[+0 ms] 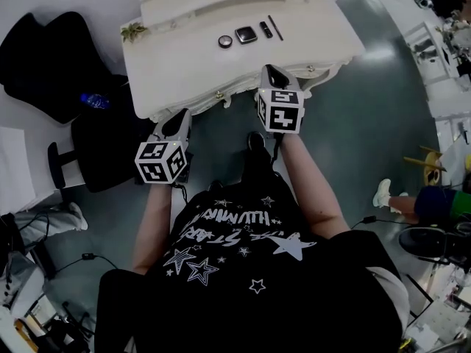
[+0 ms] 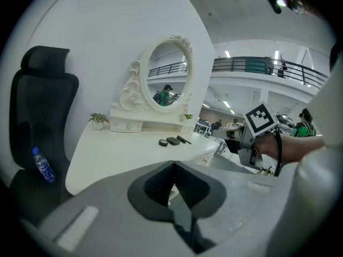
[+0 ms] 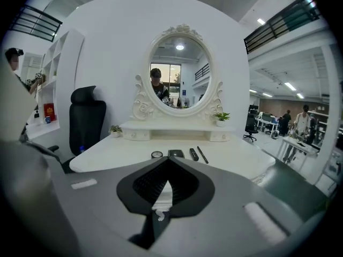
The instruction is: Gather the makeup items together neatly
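Four makeup items in a row on worktop, ahead of left hand-held gripper and right hand-held gripper; both pressed together, empty.

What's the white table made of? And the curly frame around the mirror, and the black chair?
The table looks like painted wood: smooth matte white, with shaped edges. The mirror frame has the same white finish with moulded curls; wood or resin, hard to tell. The chair looks like dull black fabric or mesh, no shine.
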